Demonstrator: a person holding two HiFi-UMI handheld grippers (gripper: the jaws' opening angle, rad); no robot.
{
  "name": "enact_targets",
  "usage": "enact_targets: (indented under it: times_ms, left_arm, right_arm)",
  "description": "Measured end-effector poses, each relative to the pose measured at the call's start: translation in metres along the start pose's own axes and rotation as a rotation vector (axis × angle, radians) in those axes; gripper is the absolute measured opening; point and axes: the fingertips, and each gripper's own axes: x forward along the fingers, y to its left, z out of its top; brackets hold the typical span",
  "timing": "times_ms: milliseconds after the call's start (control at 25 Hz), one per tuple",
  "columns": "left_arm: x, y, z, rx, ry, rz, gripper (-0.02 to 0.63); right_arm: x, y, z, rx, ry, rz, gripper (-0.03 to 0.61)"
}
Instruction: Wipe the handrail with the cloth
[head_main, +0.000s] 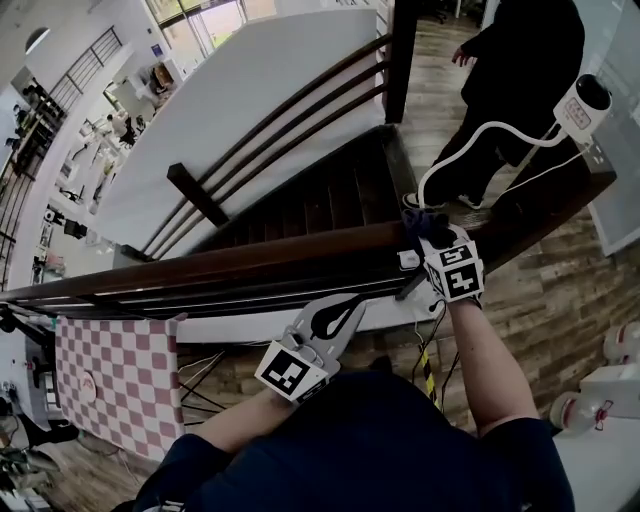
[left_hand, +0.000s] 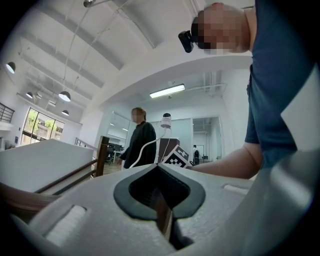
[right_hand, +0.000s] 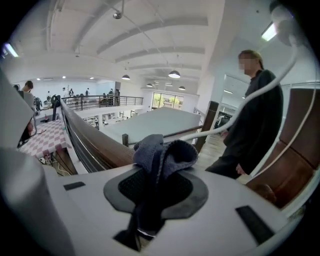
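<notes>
The dark brown wooden handrail (head_main: 250, 262) crosses the head view from lower left to upper right. My right gripper (head_main: 432, 238) is on top of it, shut on a dark blue cloth (head_main: 424, 222) that bunches between the jaws and rests against the rail. In the right gripper view the cloth (right_hand: 162, 152) bulges out past the jaws of my right gripper (right_hand: 159, 186), with the handrail (right_hand: 95, 145) running away to the left. My left gripper (head_main: 345, 310) hangs just below the rail at the near side. Its jaws are shut on nothing in the left gripper view (left_hand: 159, 172).
A person in dark clothes (head_main: 520, 70) stands on the wooden floor beyond the rail, by a white camera (head_main: 583, 105) on a curling white cable (head_main: 480, 135). A dark staircase (head_main: 320, 200) drops behind the rail. A red-checked cloth (head_main: 115, 380) lies lower left.
</notes>
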Motion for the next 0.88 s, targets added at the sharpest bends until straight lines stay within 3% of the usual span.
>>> enact_targets:
  times_ms: [200,400,880]
  left_arm:
    - [0.016,-0.017,-0.002,0.020,0.032,-0.025,-0.005]
    - [0.023,-0.022,0.002,0.031,0.032,-0.039,-0.005]
    - [-0.011,0.000,0.020,0.027,0.014,0.008,-0.005]
  right_arm:
    - [-0.015,-0.039,-0.018,0.042,0.001,-0.049,0.092]
    - [-0.021,-0.033,-0.009,0.048,-0.055,0.001,0.092]
    - [-0.062,0.099,0.036,0.043,-0.243,0.256,0.092]
